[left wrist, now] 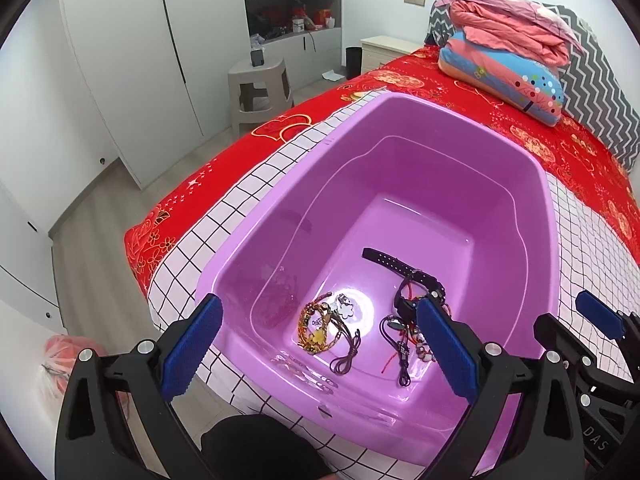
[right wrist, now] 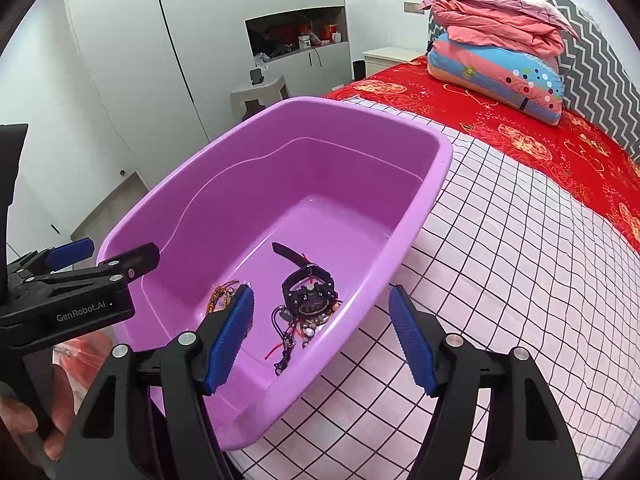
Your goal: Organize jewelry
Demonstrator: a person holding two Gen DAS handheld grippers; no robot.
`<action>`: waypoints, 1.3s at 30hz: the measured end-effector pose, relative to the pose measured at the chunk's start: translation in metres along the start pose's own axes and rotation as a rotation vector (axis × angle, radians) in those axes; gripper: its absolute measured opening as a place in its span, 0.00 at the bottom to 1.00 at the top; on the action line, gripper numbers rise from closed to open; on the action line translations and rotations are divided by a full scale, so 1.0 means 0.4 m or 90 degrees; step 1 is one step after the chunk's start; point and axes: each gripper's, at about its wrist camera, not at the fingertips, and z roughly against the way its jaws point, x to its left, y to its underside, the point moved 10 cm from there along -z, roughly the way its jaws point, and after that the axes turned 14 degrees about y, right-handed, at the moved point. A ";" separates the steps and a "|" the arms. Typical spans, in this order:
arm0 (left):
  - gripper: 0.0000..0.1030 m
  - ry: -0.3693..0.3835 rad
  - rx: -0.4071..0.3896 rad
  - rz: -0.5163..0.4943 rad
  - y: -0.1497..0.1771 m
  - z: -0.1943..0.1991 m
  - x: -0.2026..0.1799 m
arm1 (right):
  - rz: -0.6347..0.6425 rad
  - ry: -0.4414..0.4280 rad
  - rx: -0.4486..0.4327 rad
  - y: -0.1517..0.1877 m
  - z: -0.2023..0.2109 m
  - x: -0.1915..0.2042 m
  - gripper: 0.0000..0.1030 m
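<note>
A purple plastic tub (left wrist: 400, 168) stands on a white checked cloth (left wrist: 224, 220) on the bed. On its floor lie gold bracelets (left wrist: 316, 330), white flower charms (left wrist: 345, 309), a black watch (left wrist: 418, 280) and a tangle of dark cords (left wrist: 402, 354). My left gripper (left wrist: 319, 302) hangs above the tub's near end, open wide, nothing between its pads. My right gripper (right wrist: 321, 292) hovers over the tub's (right wrist: 440, 168) right rim, open and empty. Below it are the watch (right wrist: 308, 296), the cords (right wrist: 288, 340) and the bracelets (right wrist: 220, 296), partly hidden by a finger.
The red bedspread (left wrist: 500, 120) runs back to folded pink quilts (left wrist: 512, 20) and a pillow (left wrist: 500, 76). A grey stool (left wrist: 260, 88) and white wardrobes (left wrist: 132, 60) stand beyond. An orange bag (left wrist: 60, 360) lies on the floor. A hand (right wrist: 20, 420) holds the left gripper (right wrist: 112, 254).
</note>
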 end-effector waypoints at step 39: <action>0.93 -0.017 -0.009 -0.013 0.010 0.024 -0.009 | -0.001 0.011 -0.002 0.017 0.014 -0.005 0.65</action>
